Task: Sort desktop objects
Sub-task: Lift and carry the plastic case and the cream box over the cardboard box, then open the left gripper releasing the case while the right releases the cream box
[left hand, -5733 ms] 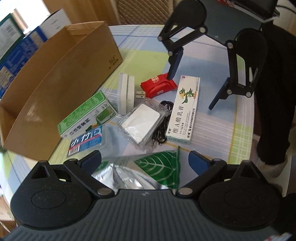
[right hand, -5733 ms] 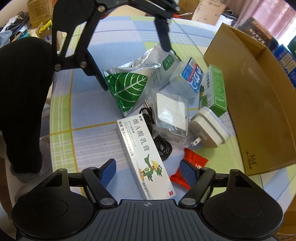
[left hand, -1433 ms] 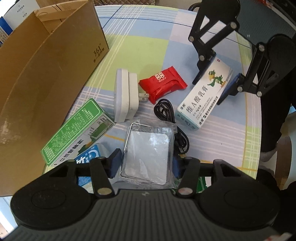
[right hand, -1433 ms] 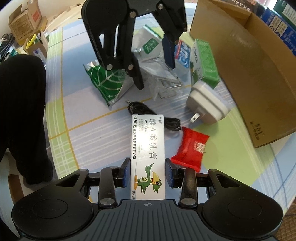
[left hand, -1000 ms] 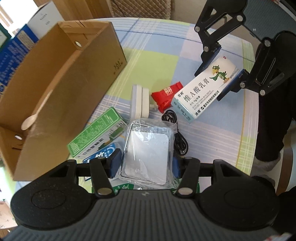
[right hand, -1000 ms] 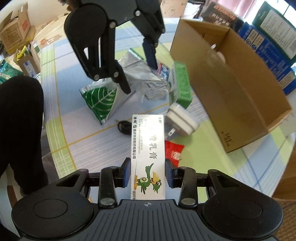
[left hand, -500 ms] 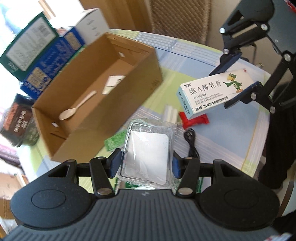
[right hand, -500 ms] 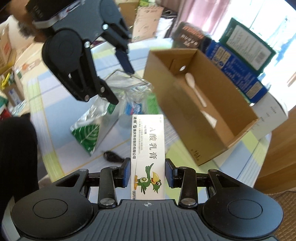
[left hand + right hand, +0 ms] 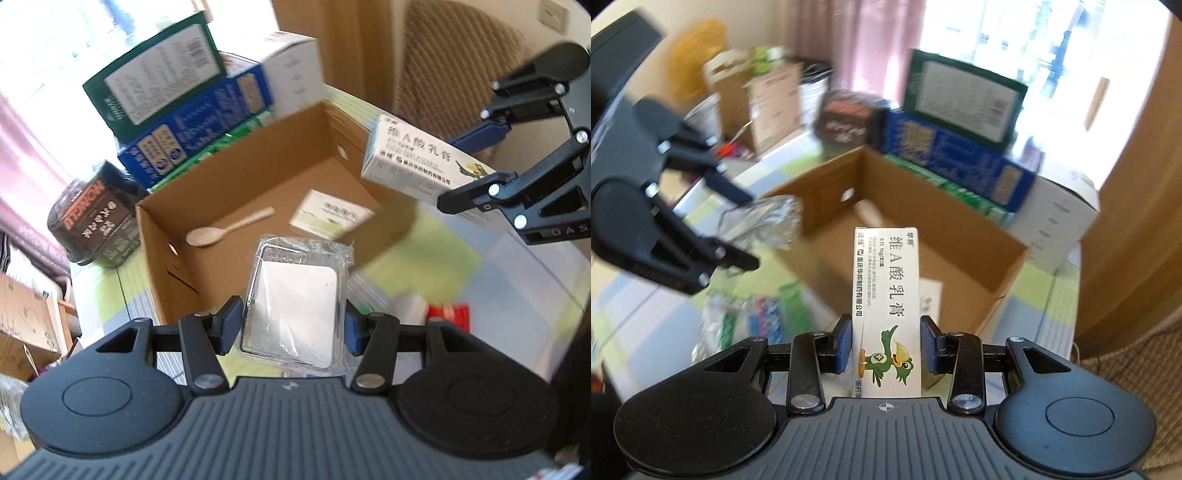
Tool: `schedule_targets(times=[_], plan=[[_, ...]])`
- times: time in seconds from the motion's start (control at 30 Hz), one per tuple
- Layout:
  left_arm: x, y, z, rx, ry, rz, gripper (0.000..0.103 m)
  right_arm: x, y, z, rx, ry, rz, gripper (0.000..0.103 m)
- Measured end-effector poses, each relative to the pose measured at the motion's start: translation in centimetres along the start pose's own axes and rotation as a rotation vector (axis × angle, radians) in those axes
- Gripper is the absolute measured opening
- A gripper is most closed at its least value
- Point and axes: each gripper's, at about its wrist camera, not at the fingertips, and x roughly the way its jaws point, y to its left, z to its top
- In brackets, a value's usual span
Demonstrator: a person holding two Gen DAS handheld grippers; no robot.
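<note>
In the left wrist view, the left gripper (image 9: 293, 326) clamps the clear plastic-wrapped white flat square item (image 9: 295, 304), which has risen off the checked tablecloth (image 9: 524, 266) and now hangs at the near edge of the open brown cardboard box (image 9: 159, 236), whose floor holds a pale spoon (image 9: 229, 231) and a white-green card (image 9: 330, 214). In the right wrist view, the right gripper (image 9: 886, 345) grips the white ointment carton with a green bird (image 9: 886, 306), likewise lifted, with the box beyond it; both items appear ready for release, though the two grippers converge on one opening, and stacked blue and green cartons (image 9: 956, 147) crowd the far wall.
</note>
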Motion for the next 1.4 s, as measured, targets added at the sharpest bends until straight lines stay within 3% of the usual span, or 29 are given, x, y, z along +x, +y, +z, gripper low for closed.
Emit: schedule_targets(times=[0.33,0.53,0.83,0.9,1.3,1.33,1.4], plan=[[4.8,4.1,3.8,-0.191,-0.057,0.069,0.05,4.4,-5.2,5.2,0.222,-0.035,-0.057,0.035],[7.4,6.2,4.8,-0.275,-0.068,0.086,0.05,7.4,-6.4,6.6,0.283,-0.026,-0.056,0.035],[11.5,7.5,4.2,-0.33,-0.058,0.089,0.05,10.6,-6.7,6.8,0.299,-0.014,-0.045,0.035],[11.8,7.7,4.0,-0.332,-0.069,0.107,0.064,11.1,-6.7,6.8,0.301,-0.017,-0.049,0.035],[11.3,8.3,2.3,-0.32,-0.082,0.1,0.065,12.5,-6.9,7.1,0.31,-0.024,-0.044,0.035],[11.2,8.3,2.2,-0.319,-0.083,0.1,0.065,12.4,-6.9,7.2,0.312,-0.047,-0.037,0.036],[11.1,8.2,2.1,-0.322,-0.082,0.1,0.065,12.1,-7.0,7.4,0.309,-0.071,-0.049,0.056]])
